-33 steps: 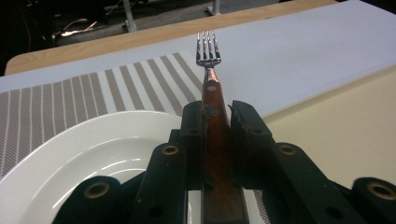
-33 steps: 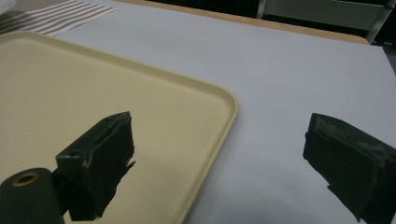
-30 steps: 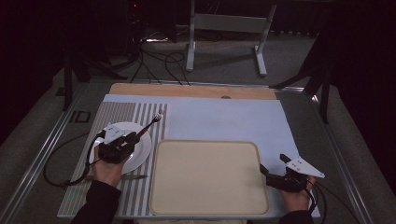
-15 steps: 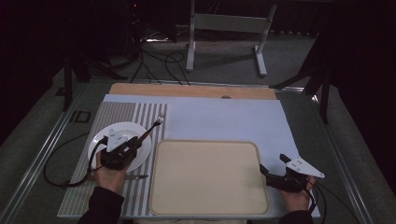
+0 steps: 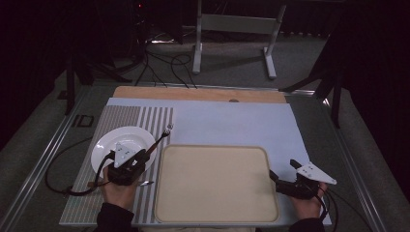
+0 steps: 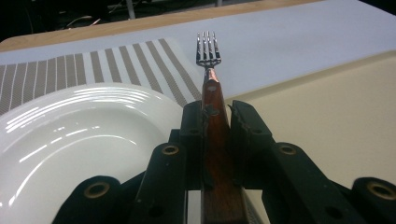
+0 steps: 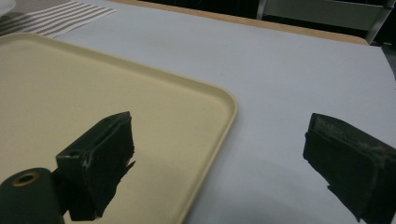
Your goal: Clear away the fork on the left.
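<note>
1. The left gripper [image 6: 215,116] has its jaws closed on the wooden handle of a fork [image 6: 208,51], gripping about mid-handle. The tines point forward over the striped mat [image 6: 116,60], between the plate [image 6: 70,135] and the tray [image 6: 327,116].
2. The right gripper [image 7: 219,158] holds nothing; its jaws stand wide apart, one over the near right corner of the tray, the other over the blue cloth [image 7: 289,70].
3. Risk: the handle is smooth, narrow, polished wood, and the metal head overhangs well forward of the grip. A quick swing could let the fork pivot or slide between the pads.
4. Risk: the plate lies just beside the left gripper. A low sweep to the left could clip its raised rim and skid it on the mat.
5. Risk: the tray has a raised rolled lip. A fork carried low across it could catch its tines there.
6. Materials: the fork has a reddish-brown handle with a rivet and four shiny steel tines. The plate is glossy white, round, with a ridged rim. The tray is matte cream plastic, rectangular with rounded corners. The mat is woven, with brown and pale stripes.
</note>
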`<state>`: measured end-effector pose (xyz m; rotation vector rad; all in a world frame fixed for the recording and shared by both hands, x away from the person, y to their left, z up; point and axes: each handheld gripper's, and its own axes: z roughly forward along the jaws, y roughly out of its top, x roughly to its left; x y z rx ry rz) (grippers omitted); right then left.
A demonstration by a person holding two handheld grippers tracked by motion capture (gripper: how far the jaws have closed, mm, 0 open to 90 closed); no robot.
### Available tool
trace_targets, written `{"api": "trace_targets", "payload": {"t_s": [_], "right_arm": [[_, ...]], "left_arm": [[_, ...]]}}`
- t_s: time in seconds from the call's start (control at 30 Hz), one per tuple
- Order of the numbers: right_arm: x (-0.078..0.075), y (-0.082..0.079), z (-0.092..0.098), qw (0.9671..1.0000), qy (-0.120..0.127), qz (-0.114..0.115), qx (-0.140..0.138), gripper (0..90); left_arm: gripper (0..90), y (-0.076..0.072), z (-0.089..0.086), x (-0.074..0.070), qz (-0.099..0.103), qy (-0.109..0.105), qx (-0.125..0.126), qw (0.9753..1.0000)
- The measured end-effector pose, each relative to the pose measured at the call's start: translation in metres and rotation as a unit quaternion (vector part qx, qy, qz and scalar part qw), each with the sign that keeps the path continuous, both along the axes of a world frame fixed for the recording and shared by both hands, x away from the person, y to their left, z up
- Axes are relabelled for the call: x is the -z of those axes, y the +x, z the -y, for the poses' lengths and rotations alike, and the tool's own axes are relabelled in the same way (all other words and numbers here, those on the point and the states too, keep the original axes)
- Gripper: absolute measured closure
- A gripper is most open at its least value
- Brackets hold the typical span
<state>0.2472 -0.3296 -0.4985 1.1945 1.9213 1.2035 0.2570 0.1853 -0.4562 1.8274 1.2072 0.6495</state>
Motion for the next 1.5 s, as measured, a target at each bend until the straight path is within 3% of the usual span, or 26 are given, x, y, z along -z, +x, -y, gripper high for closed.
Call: {"api": "trace_targets", "payload": {"t_s": [0.3, 0.57, 0.97, 1.13, 1.5], "right_arm": [[0.000, 0.000, 0.000, 1.0000, 0.000, 0.000, -0.002, 8.4], [0.000, 0.000, 0.000, 1.0000, 0.001, 0.000, -0.002, 8.4], [0.000, 0.000, 0.000, 1.0000, -0.001, 0.000, 0.000, 8.4], [0.000, 0.000, -0.001, 1.0000, -0.001, 0.000, -0.002, 8.5], [0.000, 0.000, -0.001, 1.0000, -0.001, -0.001, -0.002, 8.4]], "left_arm": [[76.4, -0.015, 0.010, 0.013, -0.002, 0.015, -0.002, 0.9999], [76.4, -0.025, 0.019, 0.025, -0.009, 0.017, -0.003, 0.9998], [76.4, -0.049, 0.027, 0.042, 0.001, 0.013, -0.022, 0.9997], [76.2, -0.058, 0.036, 0.050, -0.001, 0.016, -0.014, 0.9998], [75.6, -0.062, 0.059, 0.063, -0.016, 0.025, 0.015, 0.9994]]}}
